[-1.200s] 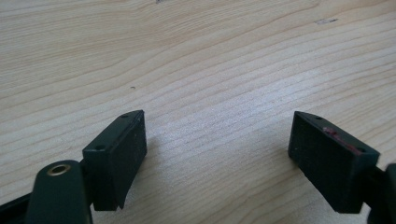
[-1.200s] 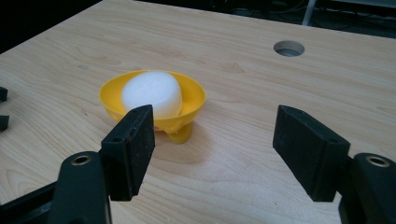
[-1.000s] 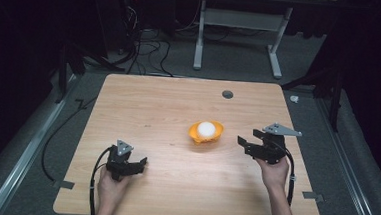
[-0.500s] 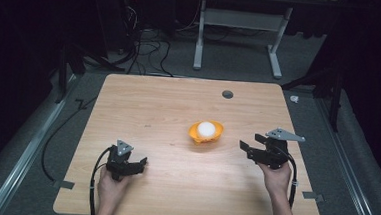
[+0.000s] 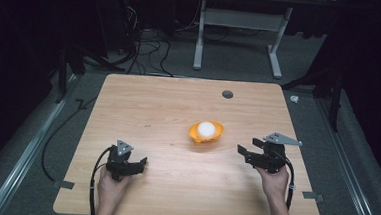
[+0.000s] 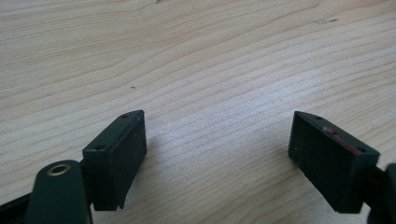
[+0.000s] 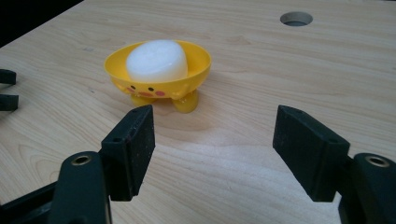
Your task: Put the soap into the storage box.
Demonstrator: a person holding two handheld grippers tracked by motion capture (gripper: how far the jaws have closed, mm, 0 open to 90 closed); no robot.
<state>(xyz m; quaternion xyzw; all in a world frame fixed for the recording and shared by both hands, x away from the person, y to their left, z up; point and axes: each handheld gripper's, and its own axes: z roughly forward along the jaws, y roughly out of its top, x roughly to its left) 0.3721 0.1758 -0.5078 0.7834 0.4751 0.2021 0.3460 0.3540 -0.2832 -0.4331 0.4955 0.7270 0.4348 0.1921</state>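
Holding my right gripper low, fingers spread, aimed at the yellow bowl | left gripper resting on tabletop, fingers spread, empty

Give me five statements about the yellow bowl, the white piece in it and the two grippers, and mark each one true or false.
1. The yellow bowl stands on the table with a white piece in it. True.
2. The right gripper is clamped on the bowl. False: its jaws stand apart with nothing between them, short of the bowl.
3. The left gripper has bare wood between its jaws. True.
4. The bowl lies tipped on its side. False: it stands upright on its feet.
5. A round hole sits in the tabletop beyond the bowl. True.
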